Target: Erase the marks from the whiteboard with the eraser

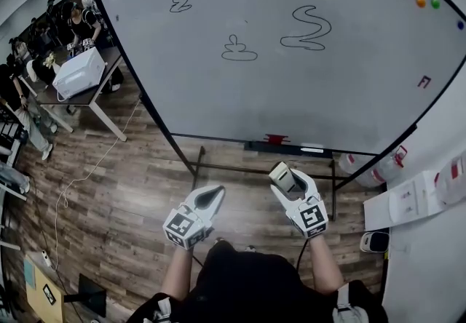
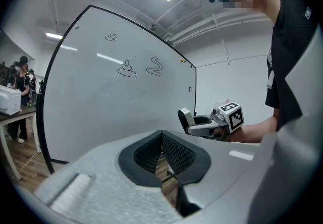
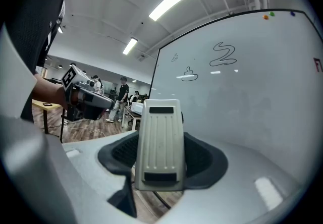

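Right gripper [image 1: 289, 180] jaws clamp the eraser [image 3: 160, 142]; left gripper [image 2: 161, 152] jaws together, empty; whiteboard [image 1: 218, 100] marked.

Left claw [image 2: 161, 135], tips together — whiteboard [image 2: 101, 112] ahead, three squiggles [image 2: 127, 70] on it

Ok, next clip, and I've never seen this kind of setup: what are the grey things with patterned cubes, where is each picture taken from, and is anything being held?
There is no robot: a person holds a two-jaw gripper in each hand, and the patterned cubes are parts of those grippers. The head view comes from a camera on the person's head; the other two cameras ride on the grippers and look along their jaws. Ahead stands a whiteboard with three drawn squiggles, none erased yet. The right gripper is clamped on a pale eraser. The left gripper is closed on nothing.
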